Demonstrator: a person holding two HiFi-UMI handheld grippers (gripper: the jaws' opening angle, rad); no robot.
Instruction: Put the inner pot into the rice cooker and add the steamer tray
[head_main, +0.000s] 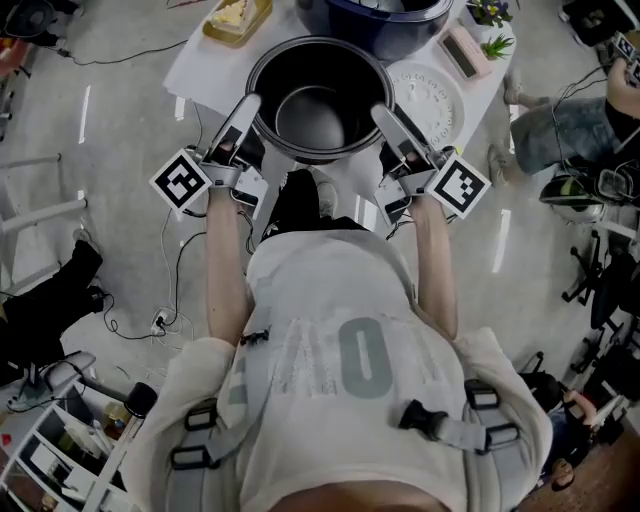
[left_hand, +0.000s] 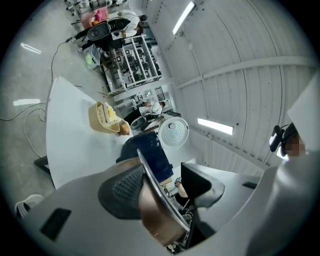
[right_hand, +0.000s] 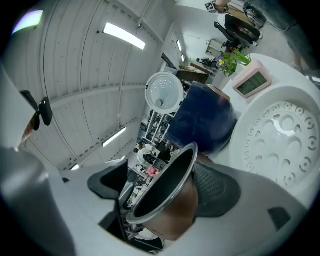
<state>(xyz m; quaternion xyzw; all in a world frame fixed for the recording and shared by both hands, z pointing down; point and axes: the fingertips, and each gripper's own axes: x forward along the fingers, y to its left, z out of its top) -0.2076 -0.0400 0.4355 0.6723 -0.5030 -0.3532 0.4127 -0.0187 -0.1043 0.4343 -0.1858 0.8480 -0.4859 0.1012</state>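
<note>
**Inner pot carried by its rim between two spread claws**

The person holds the inner pot (head_main: 318, 115) out in front, over the near edge of the white bench (head_main: 200, 62), with one claw at each side. The left claw (head_main: 248, 108) reaches level to the pot's left rim and the right claw (head_main: 386, 116) to its right rim.

Both claws are rolled so that one jaw lies under the rim and the other over it. In the left gripper view, the lower jaw's ribbed pad (left_hand: 125, 189) sits against the copper-coloured outer wall just below the rim. The upper jaw stands clear of the rim with a gap showing, so this claw is spread, not pinching. The right gripper view shows the same. Its ribbed pad (right_hand: 216, 186) lies against the wall under the rim, and the other jaw is held apart above the pot's dark mouth.

Straight beyond the two claws the dark blue rice cooker (head_main: 385, 22) stands on the bench, its lid (right_hand: 164, 92) raised with the white inner face turned toward them. Just beyond the right claw the white perforated steamer tray (head_main: 432, 100) lies flat on the bench. Past that are a pink device with a display (head_main: 463, 50) and a small green plant (head_main: 492, 14). Well beyond the left claw sits a tan tray of food (head_main: 237, 18).
</note>
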